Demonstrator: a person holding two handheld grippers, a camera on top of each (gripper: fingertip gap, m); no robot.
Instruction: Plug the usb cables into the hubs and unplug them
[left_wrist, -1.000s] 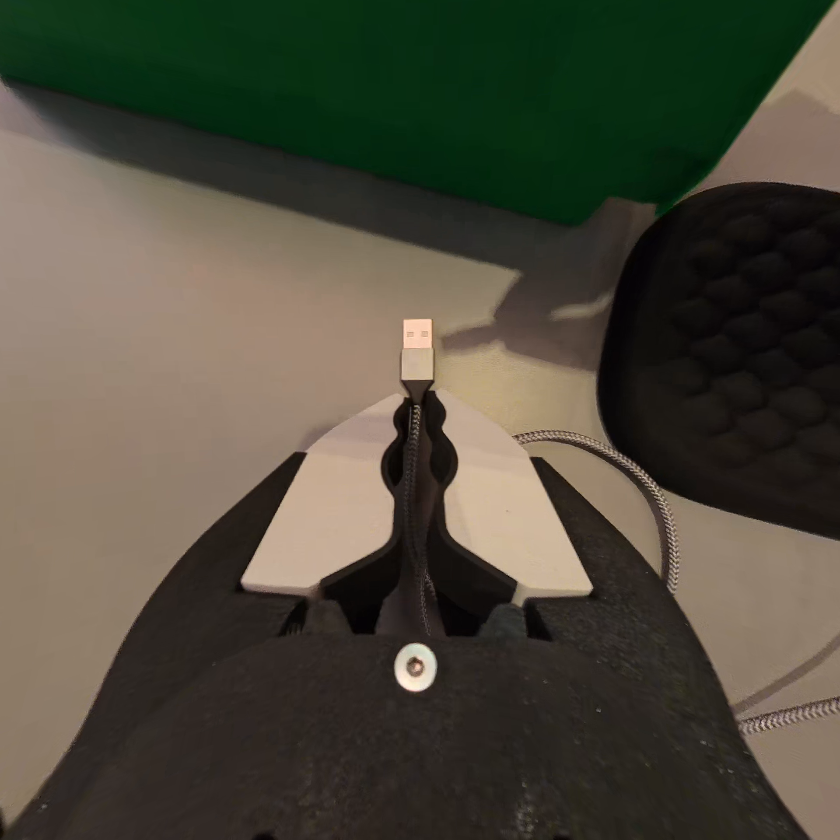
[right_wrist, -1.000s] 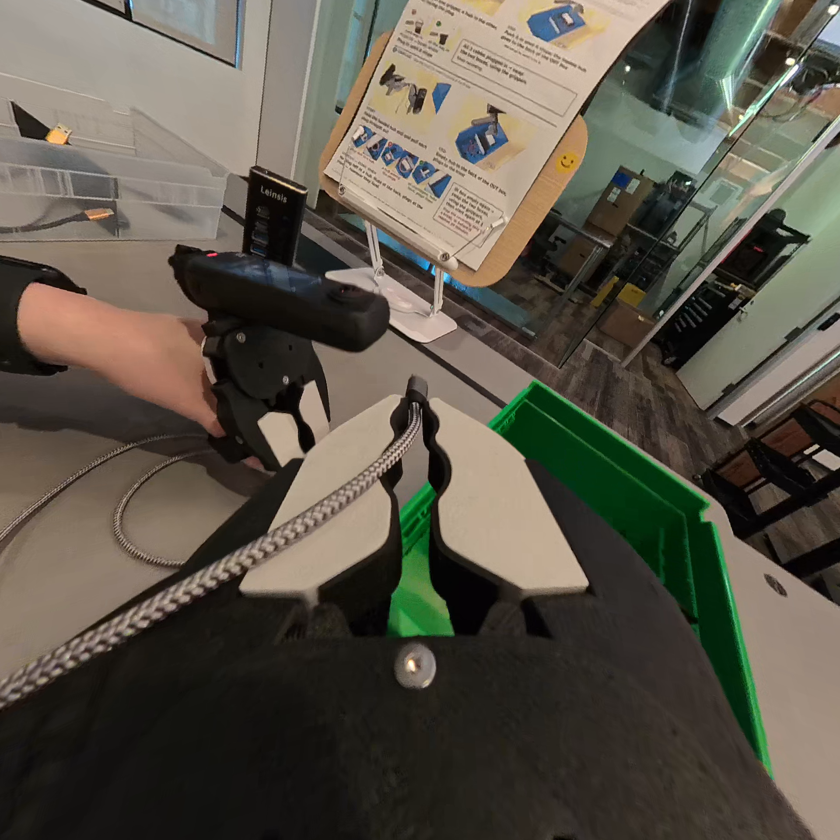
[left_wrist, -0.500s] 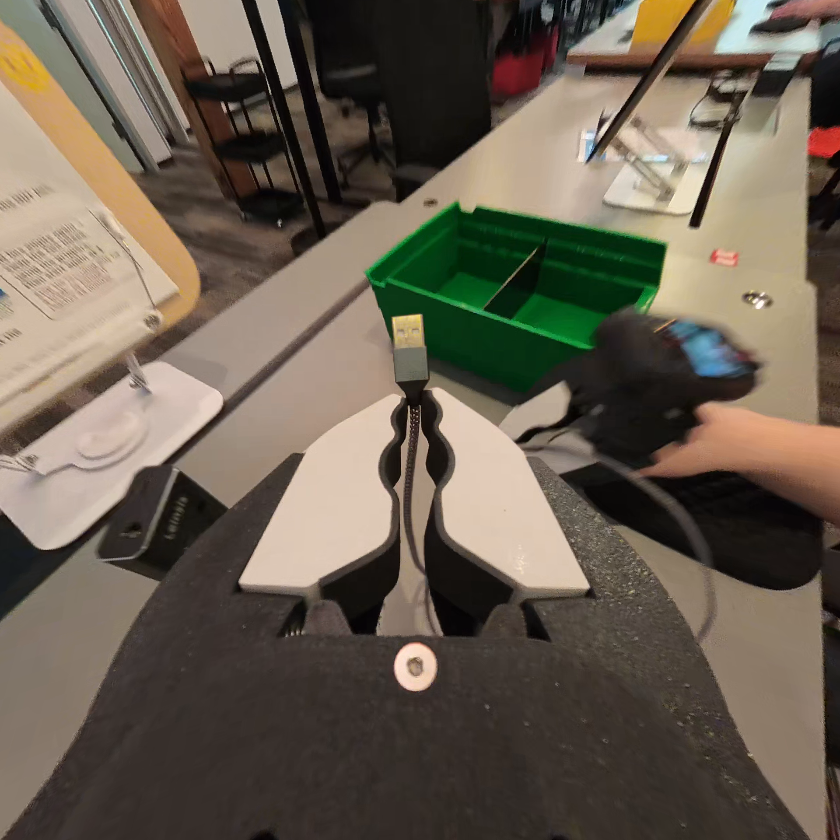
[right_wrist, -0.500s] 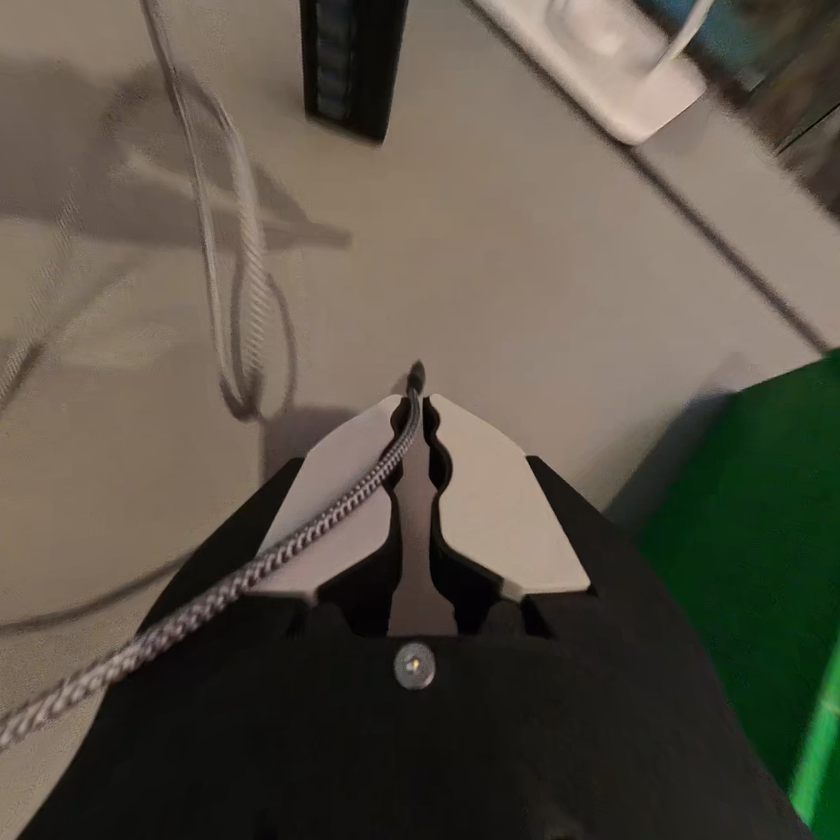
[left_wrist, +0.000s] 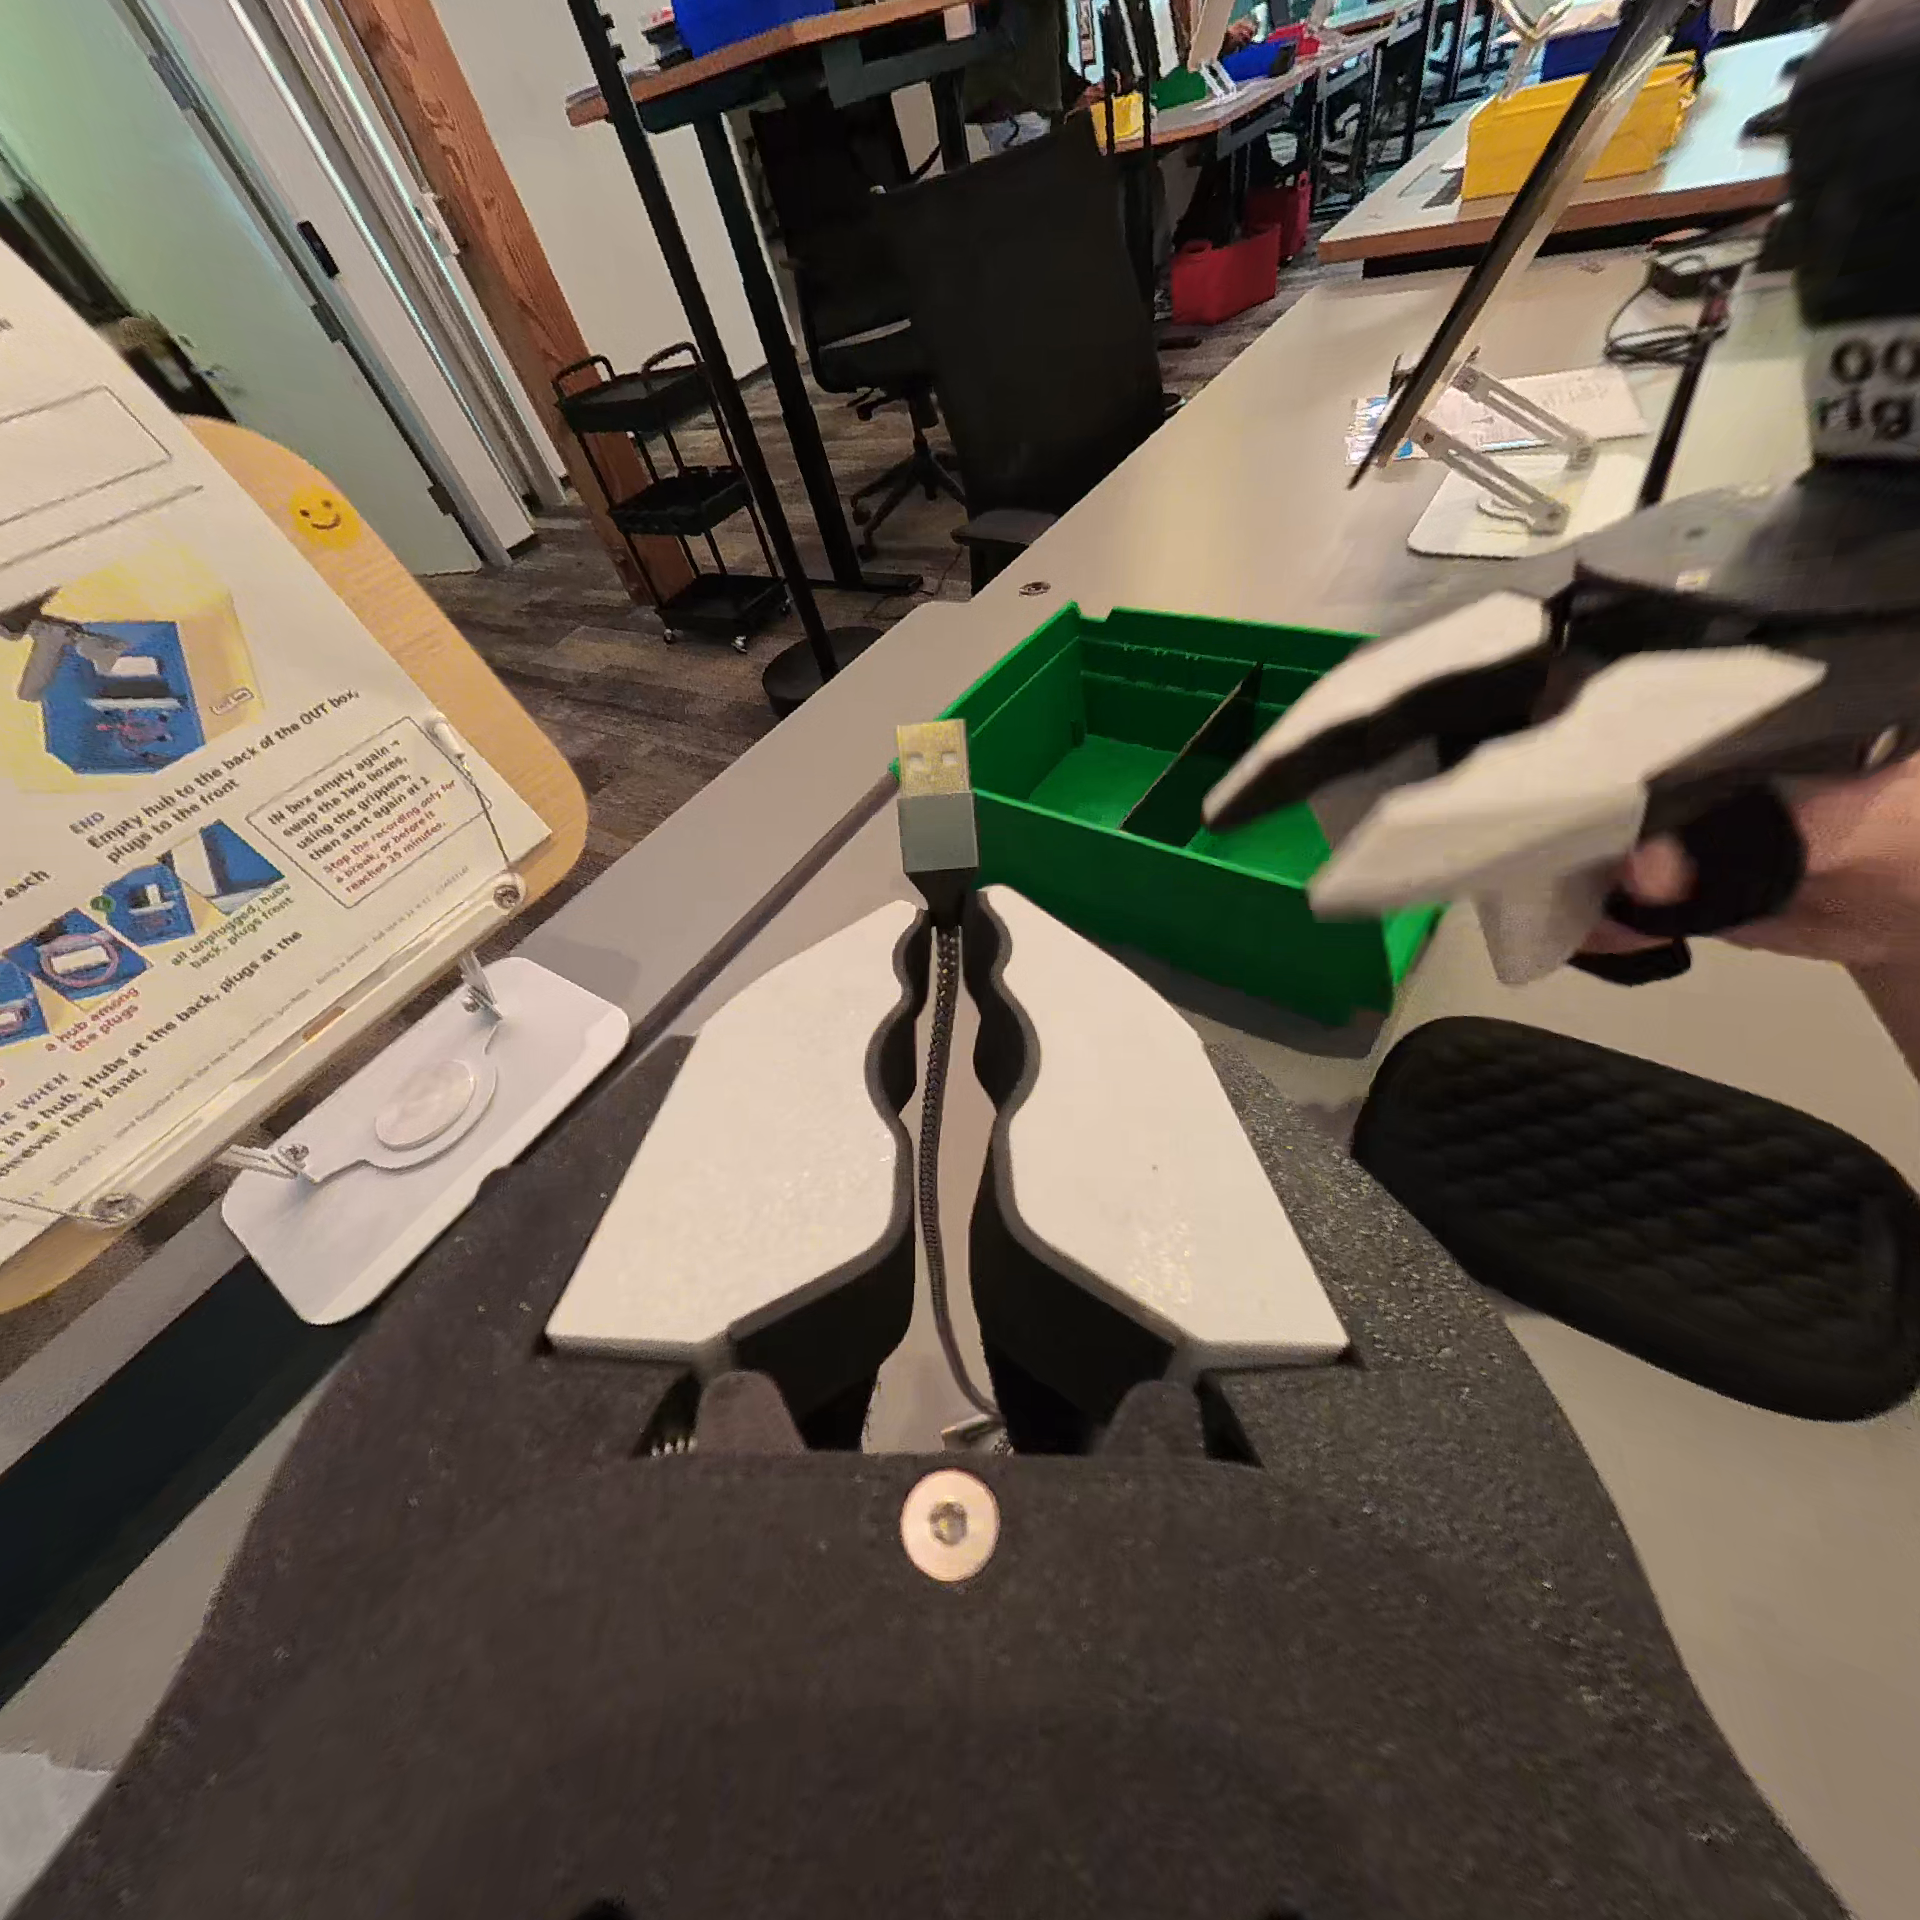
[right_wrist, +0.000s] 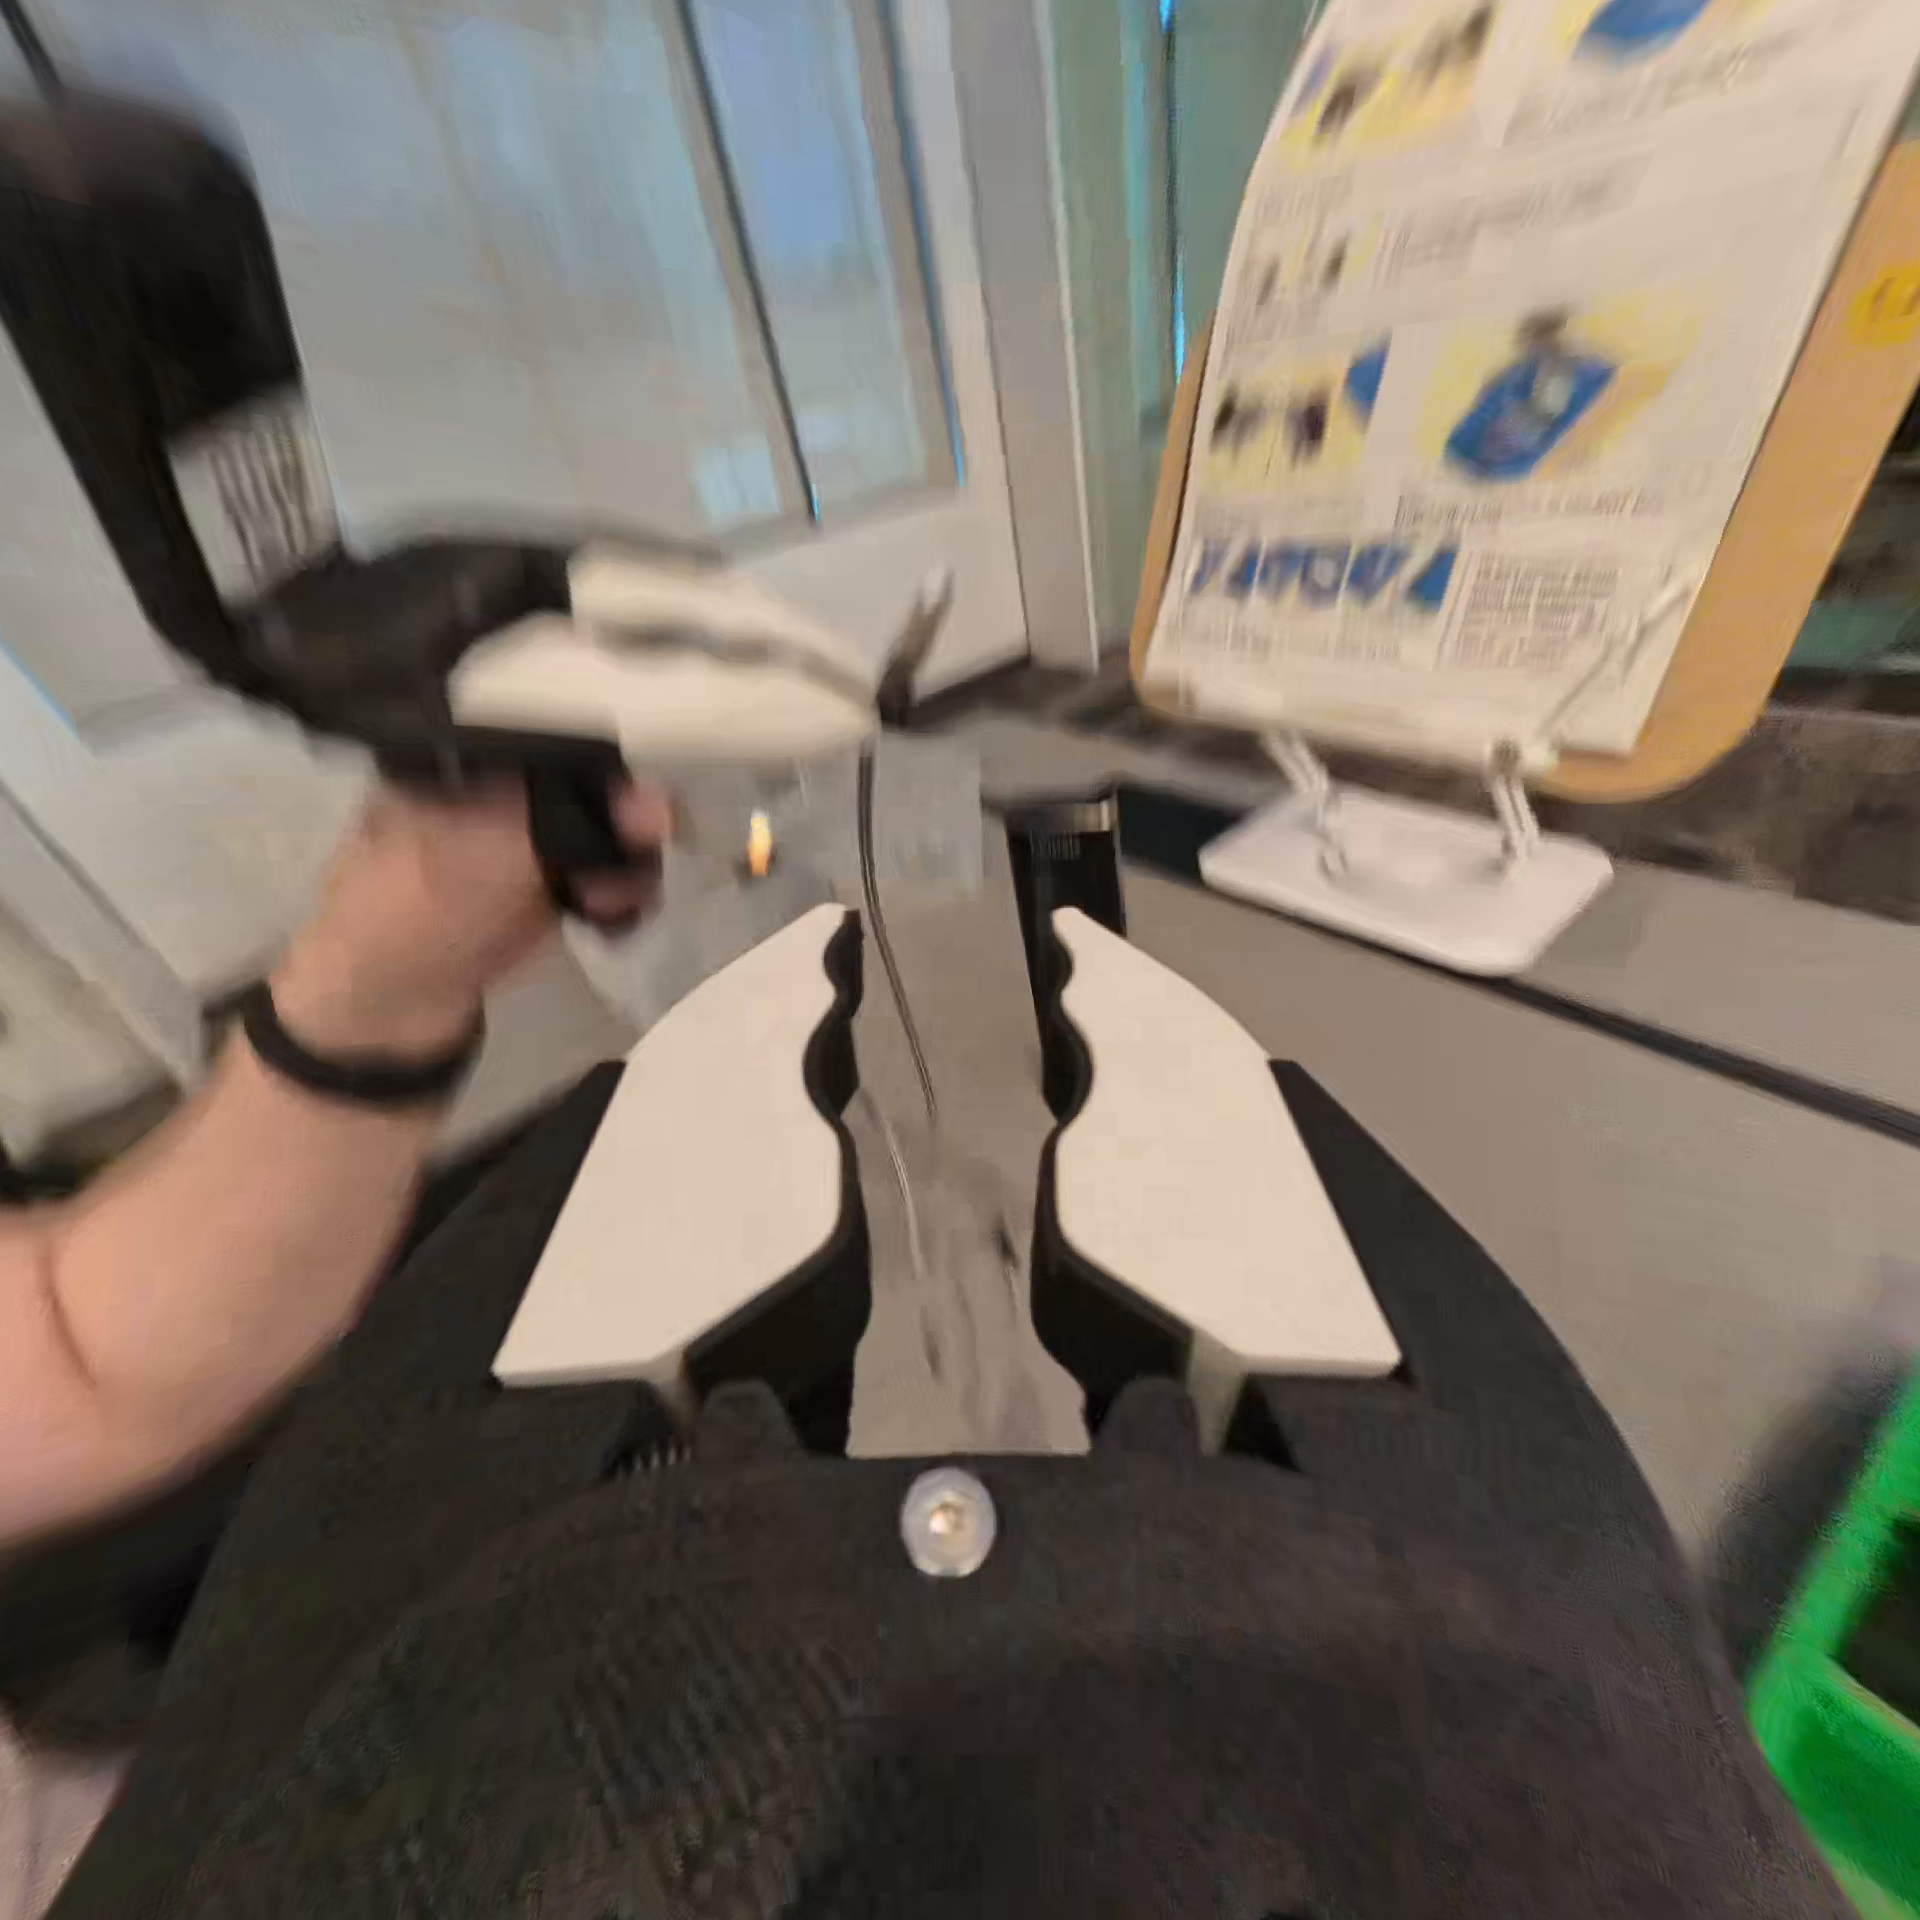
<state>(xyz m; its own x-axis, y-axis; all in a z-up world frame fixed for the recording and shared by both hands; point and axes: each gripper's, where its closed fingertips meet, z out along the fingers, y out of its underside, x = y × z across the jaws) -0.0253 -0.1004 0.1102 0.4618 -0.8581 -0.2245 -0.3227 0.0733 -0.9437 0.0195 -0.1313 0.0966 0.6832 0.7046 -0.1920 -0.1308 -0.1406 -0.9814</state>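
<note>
My left gripper (left_wrist: 940, 920) is shut on a grey braided USB cable (left_wrist: 938, 1049). The cable's metal plug (left_wrist: 935, 795) sticks up just past the fingertips, in the air above the grey table (left_wrist: 1195, 540). My right gripper (right_wrist: 956, 930) is open and holds nothing. It also shows in the left wrist view (left_wrist: 1262, 857), raised at the right in front of the green bin. The blurred right wrist view shows the left gripper (right_wrist: 868, 686) at upper left with its cable (right_wrist: 883, 914) hanging down. A black hub (right_wrist: 1070, 862) stands upright behind it.
A green divided bin (left_wrist: 1143, 883) stands on the table ahead. A black padded wrist rest (left_wrist: 1642, 1205) lies to the right. An instruction sheet on a white stand (left_wrist: 416, 1122) is at the left. A person's hand and forearm (right_wrist: 312, 1039) hold the left gripper.
My right gripper has opened and let go of the cable it held. Both grippers have risen from the table and swung round. The left gripper keeps its plug.
</note>
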